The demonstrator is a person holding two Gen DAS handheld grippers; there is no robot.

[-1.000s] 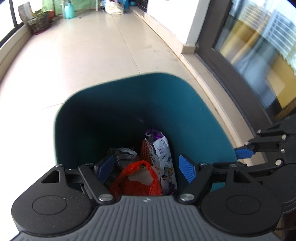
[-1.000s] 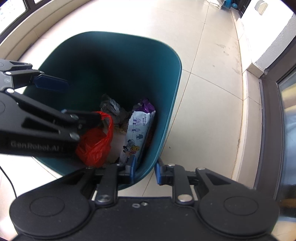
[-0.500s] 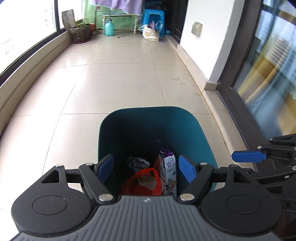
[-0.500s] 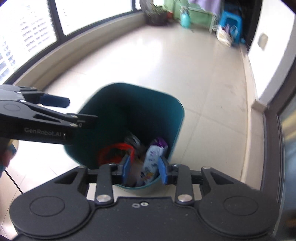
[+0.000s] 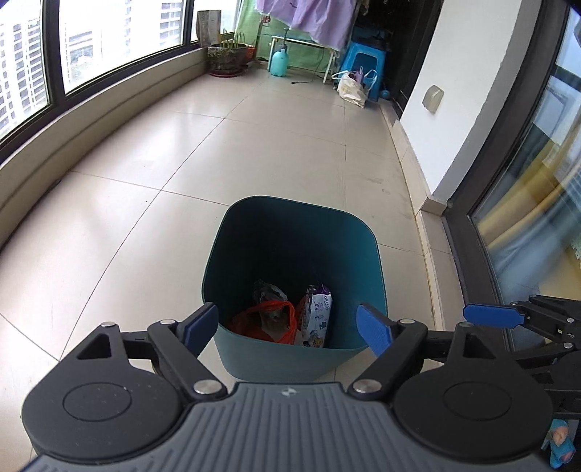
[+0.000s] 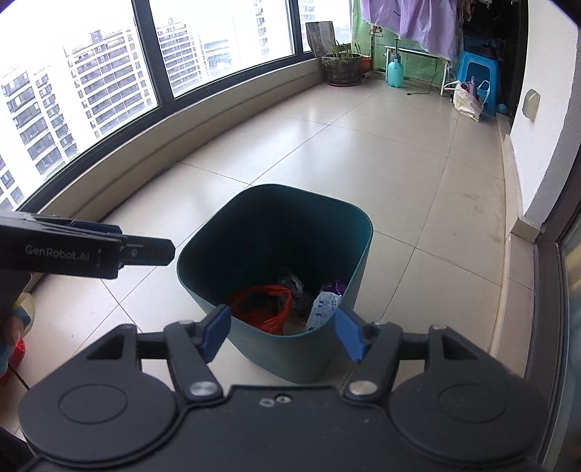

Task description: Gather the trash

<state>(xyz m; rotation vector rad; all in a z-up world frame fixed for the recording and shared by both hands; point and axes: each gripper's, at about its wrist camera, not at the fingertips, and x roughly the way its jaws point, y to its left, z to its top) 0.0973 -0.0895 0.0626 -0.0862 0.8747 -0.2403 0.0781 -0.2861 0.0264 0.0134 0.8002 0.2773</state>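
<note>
Enclosed high-rise home balcony: tiled floor [image 5: 152, 232], curved windows [image 6: 109, 72] facing apartment towers, potted plant [image 6: 341, 67], hanging laundry [image 5: 308, 18], blue stool [image 5: 365, 65].

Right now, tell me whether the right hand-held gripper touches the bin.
Apart. The left wrist view shows the right hand-held gripper off to the side of the bin, with bare floor between them.
</note>
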